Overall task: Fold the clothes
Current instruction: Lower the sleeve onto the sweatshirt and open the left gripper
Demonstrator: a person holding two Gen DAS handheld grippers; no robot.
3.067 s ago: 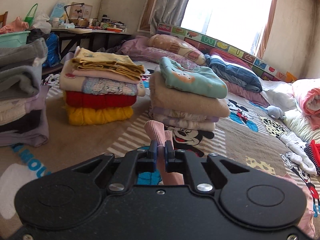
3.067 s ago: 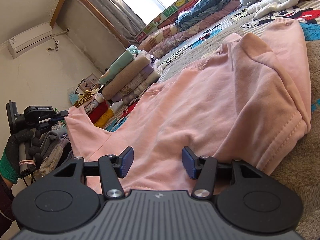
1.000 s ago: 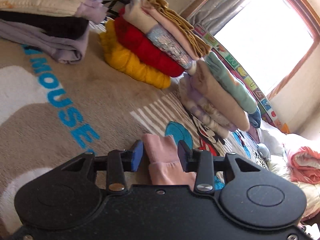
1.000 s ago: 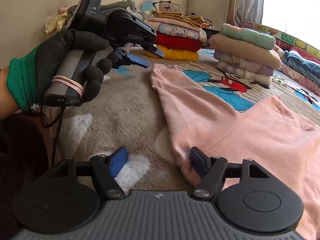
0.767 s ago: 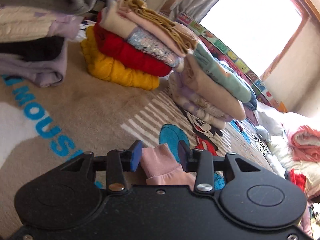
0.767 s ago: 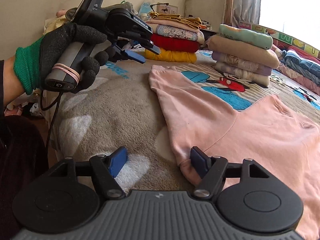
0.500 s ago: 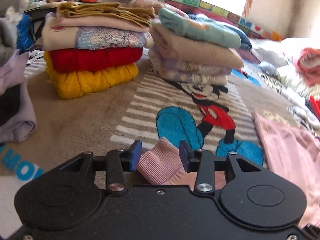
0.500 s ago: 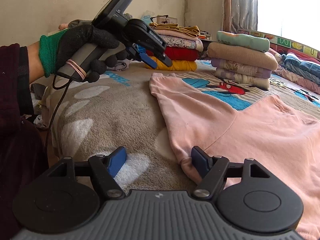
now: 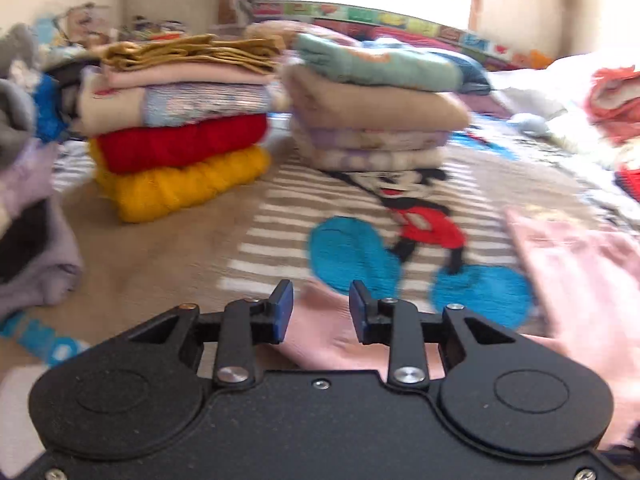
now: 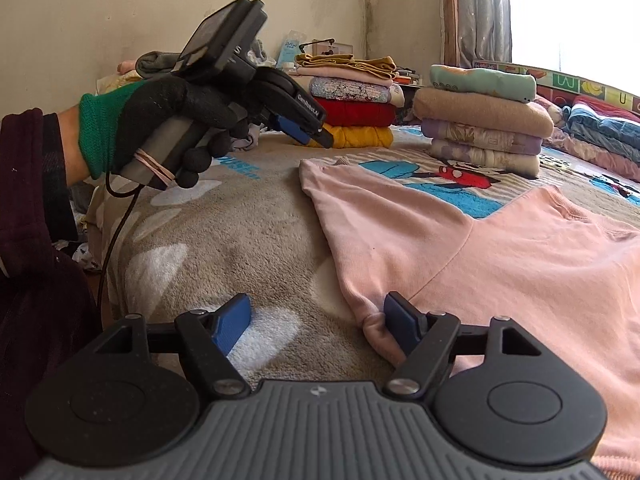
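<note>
While left tongs (image 9: 320,312) close, sleeve (image 9: 320,332) between.

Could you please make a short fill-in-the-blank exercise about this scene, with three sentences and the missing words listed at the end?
1. The pink long-sleeved sweatshirt lies spread flat on the beige cartoon-mouse ____.
2. In the stack of folded clothes, the red knitted sweater rests directly on top of a knitted sweater of ____ colour.
3. The left hand that holds the left gripper above the bed wears a black glove with a ____ cuff.

Missing words: blanket; yellow; green
</note>
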